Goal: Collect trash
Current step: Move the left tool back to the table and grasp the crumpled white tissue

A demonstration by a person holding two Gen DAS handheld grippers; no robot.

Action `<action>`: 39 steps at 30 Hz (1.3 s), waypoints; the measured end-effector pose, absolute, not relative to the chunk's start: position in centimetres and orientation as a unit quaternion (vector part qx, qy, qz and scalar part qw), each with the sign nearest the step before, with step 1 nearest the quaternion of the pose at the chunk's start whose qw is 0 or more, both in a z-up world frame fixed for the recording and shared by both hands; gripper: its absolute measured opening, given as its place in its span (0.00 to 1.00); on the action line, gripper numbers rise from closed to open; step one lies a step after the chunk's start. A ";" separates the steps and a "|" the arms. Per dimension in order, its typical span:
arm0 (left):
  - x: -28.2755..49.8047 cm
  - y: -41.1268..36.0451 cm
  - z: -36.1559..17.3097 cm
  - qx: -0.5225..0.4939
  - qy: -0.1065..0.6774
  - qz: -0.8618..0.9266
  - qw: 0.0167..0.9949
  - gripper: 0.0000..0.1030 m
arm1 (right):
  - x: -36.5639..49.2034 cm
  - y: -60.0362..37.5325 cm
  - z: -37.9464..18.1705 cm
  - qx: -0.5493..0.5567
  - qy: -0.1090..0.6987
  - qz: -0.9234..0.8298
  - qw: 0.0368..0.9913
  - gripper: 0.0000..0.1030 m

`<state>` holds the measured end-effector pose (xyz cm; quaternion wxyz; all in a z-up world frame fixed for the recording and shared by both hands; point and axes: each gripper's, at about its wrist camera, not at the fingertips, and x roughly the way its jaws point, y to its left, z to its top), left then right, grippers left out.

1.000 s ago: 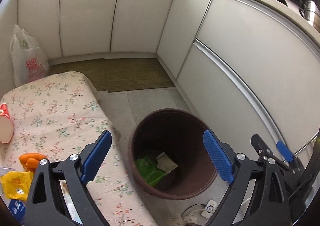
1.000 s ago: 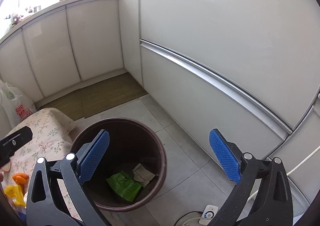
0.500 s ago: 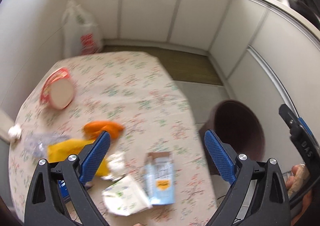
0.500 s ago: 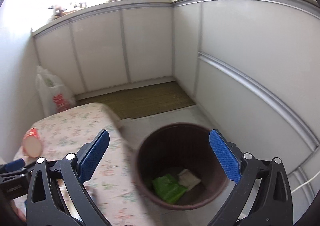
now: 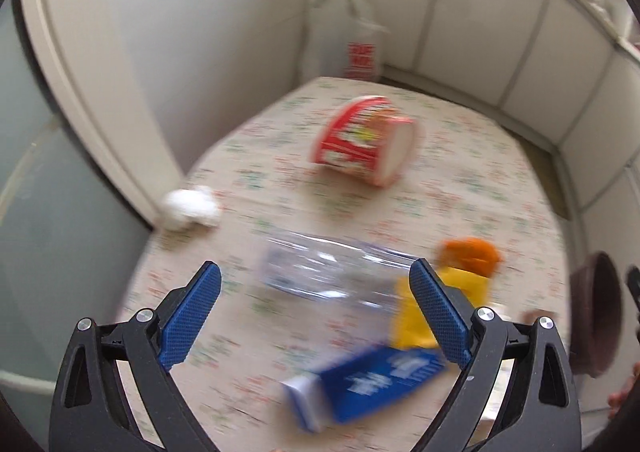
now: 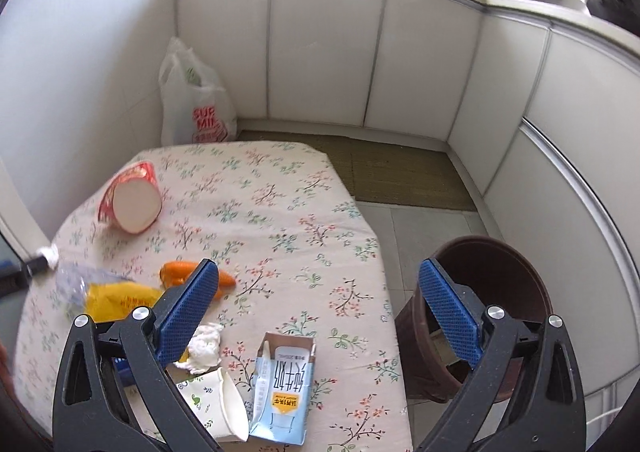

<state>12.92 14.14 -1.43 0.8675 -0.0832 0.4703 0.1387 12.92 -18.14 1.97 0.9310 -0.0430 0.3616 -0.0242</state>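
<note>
Trash lies on a floral-clothed table (image 6: 280, 188). In the left wrist view my left gripper (image 5: 316, 316) hangs open above a crushed clear plastic bottle (image 5: 324, 272), with a blue carton (image 5: 360, 384) nearer and a yellow wrapper (image 5: 420, 316) by its right finger. A red-and-white paper cup (image 5: 364, 140) and a white paper wad (image 5: 192, 208) lie farther off. My right gripper (image 6: 316, 308) is open and empty over the table's right edge, above a light-blue milk carton (image 6: 284, 388), a white paper cup (image 6: 216, 408) and a tissue (image 6: 204, 344). The brown bin (image 6: 484, 308) stands on the floor at right.
An orange wrapper (image 6: 188, 276) lies mid-table. A white plastic bag (image 6: 196, 100) leans in the far corner. White cabinets (image 6: 400, 52) ring the room, with a woven mat (image 6: 400, 172) on the floor. A wall and a glass panel (image 5: 48, 212) bound the table's left side.
Both grippers have swung left, away from the bin and over the table. The left one dropped closer to the bottle and blue carton. Both stayed open.
</note>
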 end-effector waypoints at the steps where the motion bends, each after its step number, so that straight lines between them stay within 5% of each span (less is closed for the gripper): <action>1: 13.5 16.0 -1.9 -0.091 0.473 0.153 0.863 0.90 | 13.0 -17.5 1.6 -0.056 0.364 -0.024 0.929 0.93; 5: 16.3 19.4 -4.3 -0.076 0.482 0.176 0.855 0.90 | 13.5 -15.6 0.3 -0.094 0.370 -0.032 0.924 0.93; 11: 19.6 17.5 -7.9 0.156 0.487 0.209 0.834 0.87 | 14.2 -14.1 -1.5 -0.142 0.375 -0.042 0.915 0.93; 18: 21.3 18.5 -9.5 0.164 0.512 0.168 0.826 0.83 | 15.3 -13.3 -2.8 -0.156 0.391 -0.044 0.906 0.93; 23: 22.6 21.7 -11.2 0.068 0.545 0.163 0.820 0.62 | 15.3 -12.2 -3.2 -0.180 0.386 -0.036 0.904 0.93; 28: 22.5 24.3 -12.1 -0.044 0.567 0.167 0.805 0.57 | 15.2 -11.9 -3.8 -0.203 0.389 -0.038 0.898 0.93; 34: 21.2 23.8 -12.3 -0.078 0.575 0.163 0.798 0.28 | 14.9 -12.7 -3.1 -0.195 0.385 -0.042 0.901 0.93; 39: 19.0 22.9 -10.8 -0.219 0.597 0.052 0.770 0.07 | 14.6 -13.2 -2.6 -0.192 0.383 -0.043 0.903 0.93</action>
